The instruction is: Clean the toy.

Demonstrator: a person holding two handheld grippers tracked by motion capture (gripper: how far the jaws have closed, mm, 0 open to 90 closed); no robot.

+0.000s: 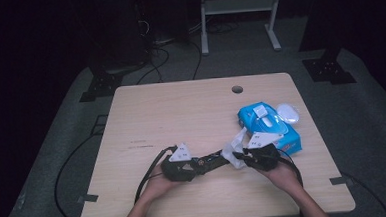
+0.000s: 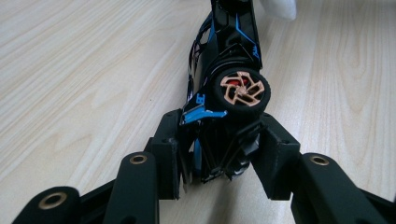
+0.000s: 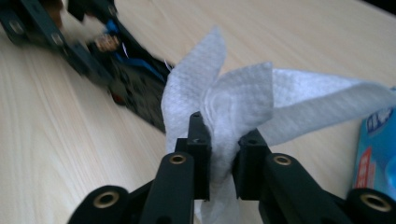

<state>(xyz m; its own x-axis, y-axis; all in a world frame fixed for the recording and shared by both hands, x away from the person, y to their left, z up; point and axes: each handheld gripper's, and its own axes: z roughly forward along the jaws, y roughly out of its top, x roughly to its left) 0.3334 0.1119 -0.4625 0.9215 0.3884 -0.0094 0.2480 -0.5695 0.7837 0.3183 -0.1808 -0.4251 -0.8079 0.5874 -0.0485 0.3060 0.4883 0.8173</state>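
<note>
A black toy car with blue trim (image 2: 231,51) lies on its side on the wooden table, one copper-spoked wheel (image 2: 242,91) facing up. My left gripper (image 2: 217,149) is shut on the car's near end. In the high view the left gripper (image 1: 200,164) and the car (image 1: 214,159) sit near the table's front edge. My right gripper (image 3: 225,149) is shut on a crumpled white wipe (image 3: 233,98), held just beside the car's (image 3: 135,79) far end. From above, the right gripper (image 1: 238,157) and the wipe (image 1: 234,145) meet the car's tip.
A blue pack of wipes (image 1: 269,124) lies right of the grippers, with a white round lid (image 1: 288,113) beside it. The table (image 1: 181,109) has a cable hole (image 1: 237,89) near its far edge. Cables trail off the front edge.
</note>
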